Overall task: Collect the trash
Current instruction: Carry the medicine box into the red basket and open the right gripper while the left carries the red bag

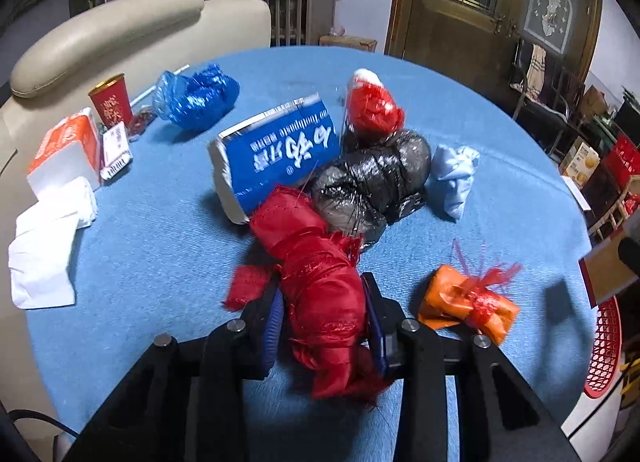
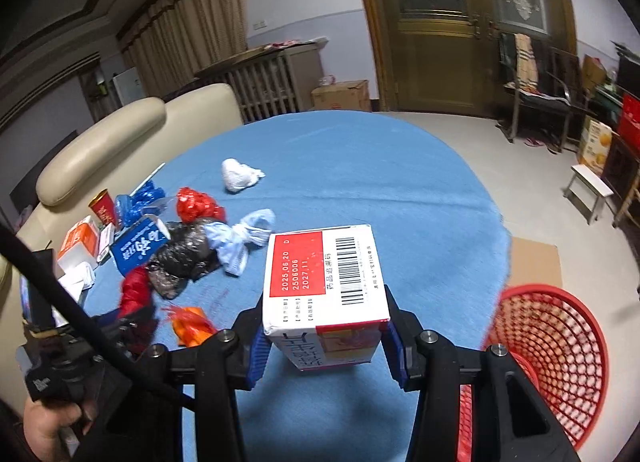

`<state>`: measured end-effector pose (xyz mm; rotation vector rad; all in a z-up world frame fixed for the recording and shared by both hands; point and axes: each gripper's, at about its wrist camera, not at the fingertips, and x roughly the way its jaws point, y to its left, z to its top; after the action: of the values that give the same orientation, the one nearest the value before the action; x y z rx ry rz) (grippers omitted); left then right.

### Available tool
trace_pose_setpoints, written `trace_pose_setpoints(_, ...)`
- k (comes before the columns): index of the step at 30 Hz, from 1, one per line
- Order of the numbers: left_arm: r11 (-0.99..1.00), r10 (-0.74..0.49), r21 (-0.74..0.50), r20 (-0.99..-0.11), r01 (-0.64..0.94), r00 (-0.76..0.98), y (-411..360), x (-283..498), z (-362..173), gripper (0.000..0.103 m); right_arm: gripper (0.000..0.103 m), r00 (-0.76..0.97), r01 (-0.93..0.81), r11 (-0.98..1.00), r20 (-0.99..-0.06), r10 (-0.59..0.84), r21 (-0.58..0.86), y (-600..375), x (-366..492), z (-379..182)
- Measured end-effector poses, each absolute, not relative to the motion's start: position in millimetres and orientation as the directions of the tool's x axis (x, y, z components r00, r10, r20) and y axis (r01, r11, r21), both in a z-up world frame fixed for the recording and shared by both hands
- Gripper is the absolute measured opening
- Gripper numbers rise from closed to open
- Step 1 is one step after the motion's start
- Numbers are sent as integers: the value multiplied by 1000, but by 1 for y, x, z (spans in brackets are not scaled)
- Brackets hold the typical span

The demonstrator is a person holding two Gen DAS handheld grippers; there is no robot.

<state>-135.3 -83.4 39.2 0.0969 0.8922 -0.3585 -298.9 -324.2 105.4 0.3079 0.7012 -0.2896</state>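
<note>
My left gripper (image 1: 322, 322) is shut on a crumpled red mesh bag (image 1: 320, 282), held just above the blue round table (image 1: 160, 230). My right gripper (image 2: 324, 338) is shut on a white and red medicine box (image 2: 324, 282) with a barcode, held over the table's near edge. A red mesh wastebasket (image 2: 556, 350) stands on the floor right of the table; its rim shows in the left wrist view (image 1: 604, 350). Loose trash lies ahead: a blue toothpaste box (image 1: 276, 158), a black plastic bag (image 1: 372, 182), a red bag (image 1: 372, 106), a blue bag (image 1: 196, 96), a pale blue wad (image 1: 454, 174), an orange wrapper (image 1: 468, 302).
A tissue pack (image 1: 68, 150), white tissues (image 1: 44, 246) and a red paper cup (image 1: 112, 98) stand at the table's left. A white wad (image 2: 240, 174) lies farther back. A cream sofa (image 1: 100, 34) is behind the table. Cardboard (image 2: 532, 258) lies on the floor by the basket.
</note>
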Motion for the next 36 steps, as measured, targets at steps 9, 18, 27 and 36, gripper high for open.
trace_pose_setpoints(9,918,-331,-93,-716,386,615,-87,-162,71,38,50,685,524,830,-674,-277,191,-376,-357,102)
trace_pose_setpoints(18,866,-422,-102,-676,490,604,-118,-176,91,38,50,573,683,712,-724,-384,163,-440,-405,74)
trace_pose_setpoints(27,759,-536,-90,-650,645,539,-173,-203,105,38,52,509,722,673,-784,-355,163,-466,-415,38)
trace_pose_setpoints(36,649,-618,-100,-647,754,446,-228,-223,113,38,74,528,729,656,-771,-356,196,-475,-424,34)
